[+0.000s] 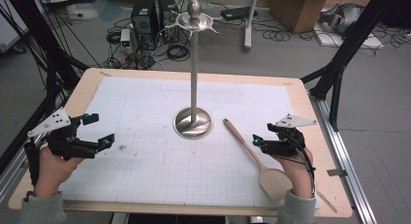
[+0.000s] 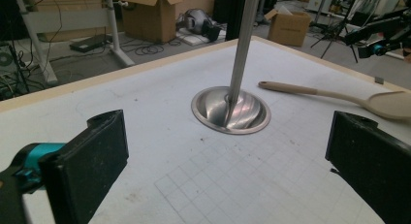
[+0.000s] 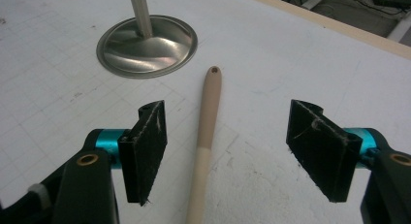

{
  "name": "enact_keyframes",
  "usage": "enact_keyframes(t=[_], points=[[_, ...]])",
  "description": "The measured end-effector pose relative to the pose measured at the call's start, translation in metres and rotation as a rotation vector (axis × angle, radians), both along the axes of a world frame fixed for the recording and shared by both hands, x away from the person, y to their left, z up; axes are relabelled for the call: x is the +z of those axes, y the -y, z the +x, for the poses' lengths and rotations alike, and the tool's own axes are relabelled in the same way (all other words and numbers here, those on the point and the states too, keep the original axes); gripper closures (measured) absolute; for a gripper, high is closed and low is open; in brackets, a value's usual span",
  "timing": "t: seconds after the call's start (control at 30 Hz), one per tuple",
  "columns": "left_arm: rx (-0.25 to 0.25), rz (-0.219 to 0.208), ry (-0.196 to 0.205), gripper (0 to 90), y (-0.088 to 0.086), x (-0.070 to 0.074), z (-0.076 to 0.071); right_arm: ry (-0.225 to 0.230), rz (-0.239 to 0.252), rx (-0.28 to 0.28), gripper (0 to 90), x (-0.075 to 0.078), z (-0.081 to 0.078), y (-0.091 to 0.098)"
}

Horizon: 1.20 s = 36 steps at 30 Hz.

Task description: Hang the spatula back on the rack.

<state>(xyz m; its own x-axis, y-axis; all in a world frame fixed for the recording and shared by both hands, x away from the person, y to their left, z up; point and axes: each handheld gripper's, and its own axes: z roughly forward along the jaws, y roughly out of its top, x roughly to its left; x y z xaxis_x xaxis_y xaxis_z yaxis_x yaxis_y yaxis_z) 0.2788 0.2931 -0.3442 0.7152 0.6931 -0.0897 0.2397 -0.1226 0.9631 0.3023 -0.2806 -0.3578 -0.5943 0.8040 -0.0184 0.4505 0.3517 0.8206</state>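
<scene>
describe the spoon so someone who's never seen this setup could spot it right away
Start at the tall metal stand rising from its round base in the middle of the white gridded mat. Just right of that base, the wooden spoon lies flat, its handle tip with a small hole toward the base and its bowl toward the table's near edge, beside the right hand-held gripper. It is the only wooden, tan-coloured item on the mat.

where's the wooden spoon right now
The wooden spoon lies flat on the gridded mat at the right of the high view, handle tip near the metal stand's base, its handle between the open jaws of the right gripper.
</scene>
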Motion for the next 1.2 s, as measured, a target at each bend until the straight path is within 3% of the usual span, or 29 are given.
enact_keyframes(t=[0.53,0.9,1.2], points=[[-0.021,0.004,0.000,2.1,0.006,0.000,0.006,-0.053,-0.039,0.009,30.5,-0.010,0.002,-0.007],[-0.039,0.003,-0.011,2.1,0.014,-0.002,0.013,-0.142,-0.053,0.008,30.5,-0.026,0.006,-0.006],[-0.042,-0.001,-0.013,2.0,0.014,-0.002,0.016,-0.174,-0.062,-0.009,30.5,-0.036,0.008,-0.007]])
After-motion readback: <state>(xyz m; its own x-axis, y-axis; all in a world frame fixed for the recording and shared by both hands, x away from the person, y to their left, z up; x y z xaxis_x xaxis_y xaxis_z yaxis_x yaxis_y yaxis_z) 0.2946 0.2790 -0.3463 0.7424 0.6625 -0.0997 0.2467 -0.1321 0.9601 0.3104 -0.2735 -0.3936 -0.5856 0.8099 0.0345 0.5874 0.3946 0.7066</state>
